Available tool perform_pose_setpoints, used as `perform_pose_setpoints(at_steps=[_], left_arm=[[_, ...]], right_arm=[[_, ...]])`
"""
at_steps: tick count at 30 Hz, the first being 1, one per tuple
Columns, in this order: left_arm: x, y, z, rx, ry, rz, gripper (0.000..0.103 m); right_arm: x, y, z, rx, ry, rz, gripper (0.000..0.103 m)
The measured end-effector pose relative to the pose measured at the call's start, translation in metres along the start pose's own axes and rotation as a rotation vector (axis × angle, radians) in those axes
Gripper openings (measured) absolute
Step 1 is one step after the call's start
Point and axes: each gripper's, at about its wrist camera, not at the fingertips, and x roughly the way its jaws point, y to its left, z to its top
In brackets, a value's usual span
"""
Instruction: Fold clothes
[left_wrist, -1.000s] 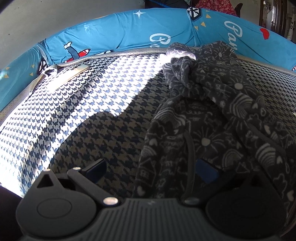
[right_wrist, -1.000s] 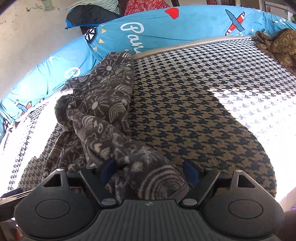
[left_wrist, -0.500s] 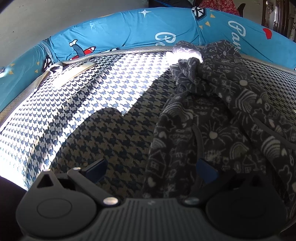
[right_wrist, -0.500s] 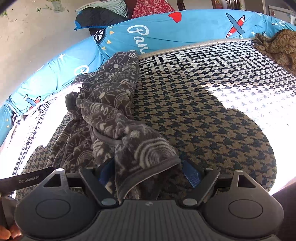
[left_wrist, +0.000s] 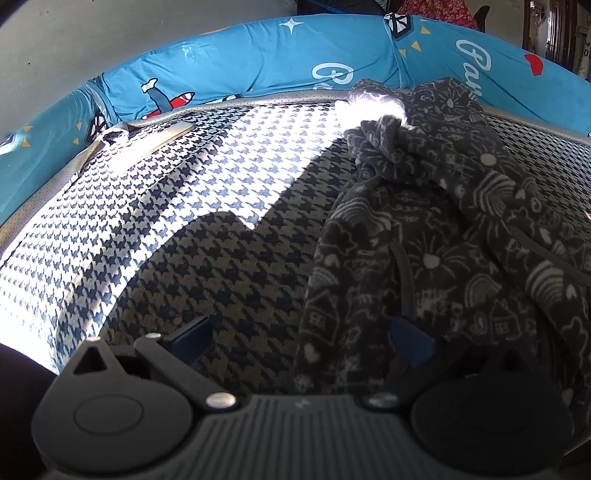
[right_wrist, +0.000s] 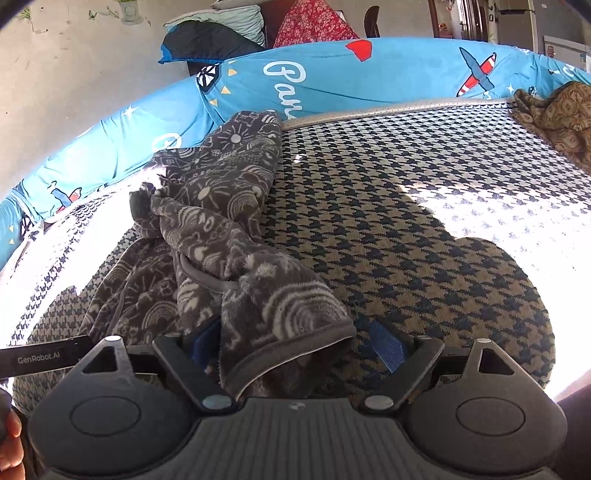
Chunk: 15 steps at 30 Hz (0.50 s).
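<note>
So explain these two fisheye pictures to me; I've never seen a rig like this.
There is no robot here. A person holds a two-finger gripper in each hand, and a camera on each looks forward along its fingers. One picture is from the left gripper, the other from the right gripper. Both look at a houndstooth mattress with a blue printed cover behind it. A crumpled grey patterned garment lies on it. The right jaws have just been opening; the garment's hem sits between them, not pinched. The left jaws stand open, holding nothing. A brown cloth lies far off.
</note>
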Motion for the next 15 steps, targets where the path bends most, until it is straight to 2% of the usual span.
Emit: perform_pose_setpoints(at_steps=[5,7,9,10,11,12,15], left_arm=[[-0.002,0.004,0.000,-0.013,-0.006,-0.004,0.103],[-0.003,0.007,0.001,-0.023,-0.011,-0.005,0.103],[-0.004,0.010,0.001,-0.034,-0.019,-0.003,0.103],[-0.005,0.012,0.002,-0.039,-0.024,0.000,0.103],[-0.006,0.014,0.002,-0.045,-0.029,0.002,0.103],[-0.007,0.016,0.002,-0.052,-0.034,0.006,0.103],[-0.009,0.024,0.004,-0.082,-0.049,0.019,0.103]], right_arm=[[0.007,-0.004,0.002,0.055,-0.032,0.040,0.085],[0.004,0.002,0.000,0.017,-0.053,0.053,0.072],[0.002,0.007,-0.001,-0.021,-0.074,0.066,0.043],[0.000,0.011,-0.002,-0.043,-0.087,0.071,0.039],[-0.005,0.016,-0.004,-0.076,-0.111,0.068,0.029],[-0.011,0.022,-0.005,-0.115,-0.141,0.060,0.023],[-0.032,0.041,-0.010,-0.209,-0.240,0.063,0.018]])
